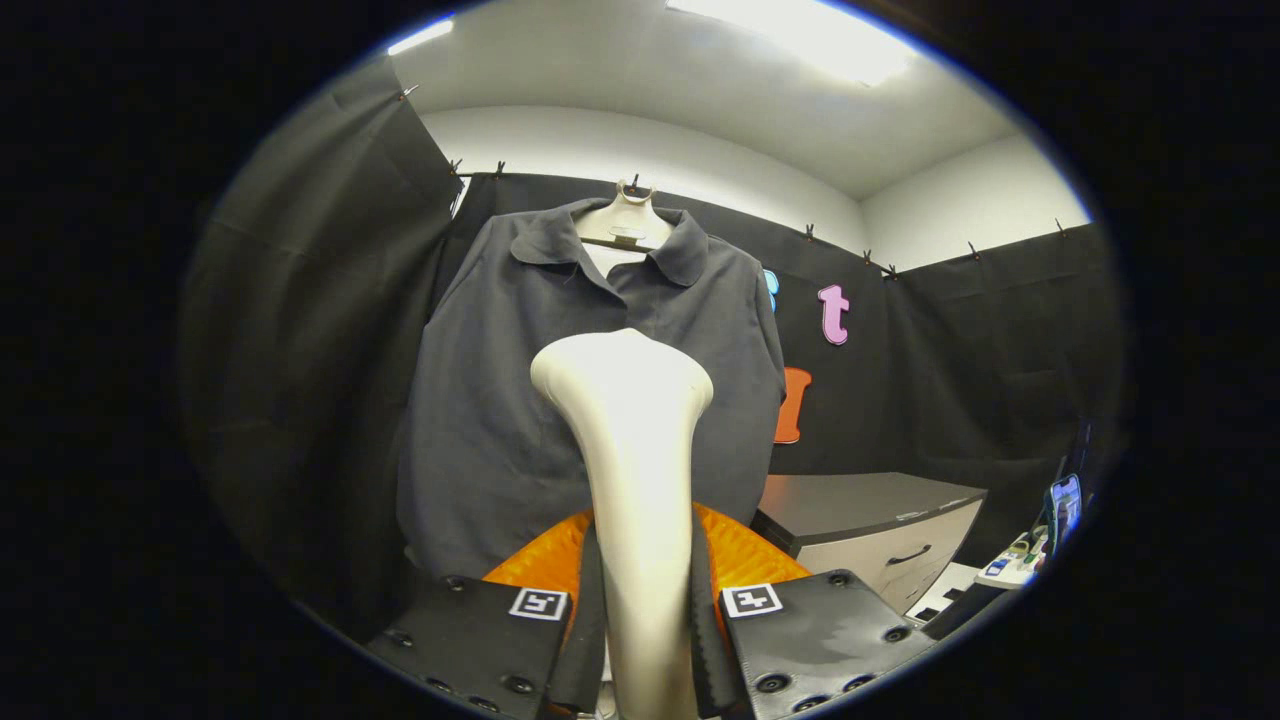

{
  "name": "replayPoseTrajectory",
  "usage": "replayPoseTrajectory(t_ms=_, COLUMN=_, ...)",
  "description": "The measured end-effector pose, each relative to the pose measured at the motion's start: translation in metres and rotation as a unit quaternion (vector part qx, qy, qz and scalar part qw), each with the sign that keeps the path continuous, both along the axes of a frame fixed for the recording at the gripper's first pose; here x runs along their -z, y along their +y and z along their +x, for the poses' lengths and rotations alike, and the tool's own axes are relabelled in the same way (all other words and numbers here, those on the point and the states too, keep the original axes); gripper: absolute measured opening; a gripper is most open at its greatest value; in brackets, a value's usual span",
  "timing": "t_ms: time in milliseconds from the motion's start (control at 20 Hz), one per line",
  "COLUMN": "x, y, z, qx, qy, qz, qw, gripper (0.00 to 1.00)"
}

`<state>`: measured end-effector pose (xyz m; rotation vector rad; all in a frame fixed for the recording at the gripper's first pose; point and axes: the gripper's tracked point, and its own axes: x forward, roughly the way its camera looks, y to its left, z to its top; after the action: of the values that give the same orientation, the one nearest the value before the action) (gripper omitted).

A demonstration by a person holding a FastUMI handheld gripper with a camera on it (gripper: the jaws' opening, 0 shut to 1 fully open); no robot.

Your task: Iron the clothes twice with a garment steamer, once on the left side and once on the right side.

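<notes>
A dark grey collared shirt (500, 400) hangs on a pale hanger (628, 225) against the black cloth wall, straight ahead of the fingers. My gripper (645, 610) is shut on the garment steamer (630, 450), a cream handheld unit whose handle runs up between both fingers. The steamer's wide head rises in front of the shirt's middle, a little right of the placket. Whether the head touches the cloth cannot be told. The shirt's lower hem is hidden behind the fingers and the steamer.
A grey cabinet (870, 525) with a drawer handle stands to the right of the shirt. Beyond it, at the far right, is a small table with a phone (1065, 500) and small items. Black cloth walls close in on the left and behind.
</notes>
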<state>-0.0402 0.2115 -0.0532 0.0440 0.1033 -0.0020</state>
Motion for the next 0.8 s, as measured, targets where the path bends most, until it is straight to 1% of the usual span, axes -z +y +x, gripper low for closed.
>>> replayPoseTrajectory(t_ms=450, x=-0.018, y=-0.023, z=-0.005, qx=0.030, qy=-0.016, qz=-0.003, qw=0.999, gripper=0.43)
replayPoseTrajectory(t_ms=800, x=-0.021, y=-0.024, z=-0.002, qx=0.032, qy=-0.017, qz=-0.002, qw=0.999, gripper=0.43)
